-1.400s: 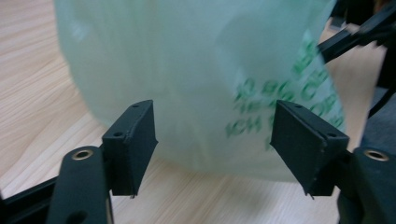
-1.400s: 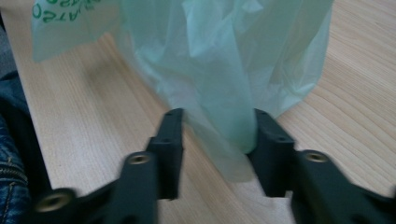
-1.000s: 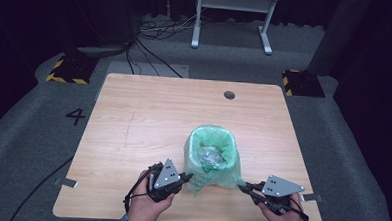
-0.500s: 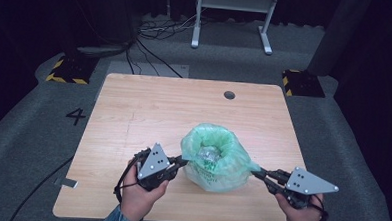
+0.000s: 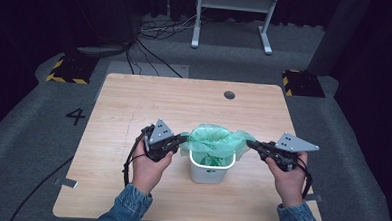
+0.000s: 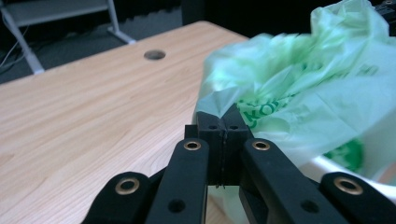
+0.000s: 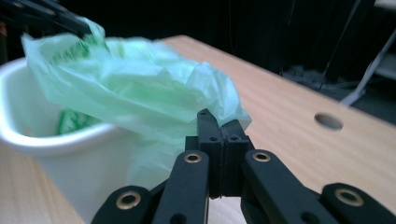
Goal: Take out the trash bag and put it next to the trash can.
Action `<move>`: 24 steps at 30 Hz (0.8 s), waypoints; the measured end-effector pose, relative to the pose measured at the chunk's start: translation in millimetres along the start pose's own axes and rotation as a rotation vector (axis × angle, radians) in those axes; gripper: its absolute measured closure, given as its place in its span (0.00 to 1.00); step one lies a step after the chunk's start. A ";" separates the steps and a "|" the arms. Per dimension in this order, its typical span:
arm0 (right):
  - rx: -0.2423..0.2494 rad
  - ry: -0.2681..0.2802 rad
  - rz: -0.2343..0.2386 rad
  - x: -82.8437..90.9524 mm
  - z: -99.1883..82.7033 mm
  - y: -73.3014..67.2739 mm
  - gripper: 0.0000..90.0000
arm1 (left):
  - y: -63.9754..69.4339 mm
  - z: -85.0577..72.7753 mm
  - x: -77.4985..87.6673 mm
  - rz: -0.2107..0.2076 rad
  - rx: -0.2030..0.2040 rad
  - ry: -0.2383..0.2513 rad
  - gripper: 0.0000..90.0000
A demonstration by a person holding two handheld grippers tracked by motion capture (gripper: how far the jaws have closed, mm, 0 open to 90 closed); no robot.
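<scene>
On the green bag (image 6: pixel 299 88), printed letters read "KO".

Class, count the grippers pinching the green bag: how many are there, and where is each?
2. The left gripper pinches the green bag at its left edge; the right gripper pinches its right edge, above the white bin.

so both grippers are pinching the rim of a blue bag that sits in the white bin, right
Not quite: the bag is green, not blue, as the high view shows. The rest holds: the left gripper and right gripper each pinch its rim, and it sits in the white bin.
</scene>
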State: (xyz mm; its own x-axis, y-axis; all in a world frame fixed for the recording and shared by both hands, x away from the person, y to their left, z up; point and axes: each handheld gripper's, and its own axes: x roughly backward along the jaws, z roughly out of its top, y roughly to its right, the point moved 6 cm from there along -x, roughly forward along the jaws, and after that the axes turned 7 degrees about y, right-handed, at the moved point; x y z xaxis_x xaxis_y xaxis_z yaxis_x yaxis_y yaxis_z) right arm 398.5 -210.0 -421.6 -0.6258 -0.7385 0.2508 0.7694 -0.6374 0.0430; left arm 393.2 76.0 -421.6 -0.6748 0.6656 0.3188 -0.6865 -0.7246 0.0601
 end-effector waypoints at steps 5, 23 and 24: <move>-0.074 -0.008 -0.017 -2.3 -19.0 2.2 0.61 | -9.4 -10.5 14.2 0.038 0.025 0.008 0.60; -0.152 0.001 0.062 12.7 -61.6 -30.0 0.30 | 18.4 -55.9 43.8 -0.058 -0.111 -0.097 0.29; -0.150 -0.010 0.069 5.6 -62.2 -31.1 0.32 | 16.5 -59.0 38.1 -0.049 -0.106 -0.125 0.30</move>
State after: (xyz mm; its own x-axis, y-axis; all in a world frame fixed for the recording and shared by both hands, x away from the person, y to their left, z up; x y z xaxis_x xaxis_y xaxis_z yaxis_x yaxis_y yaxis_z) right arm 363.1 -208.0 -481.7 -0.5700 -0.7801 0.2581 0.7825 -0.6112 -0.1192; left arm 340.2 100.0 -464.3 -0.6051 0.6679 0.4334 -0.7473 -0.6642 -0.0197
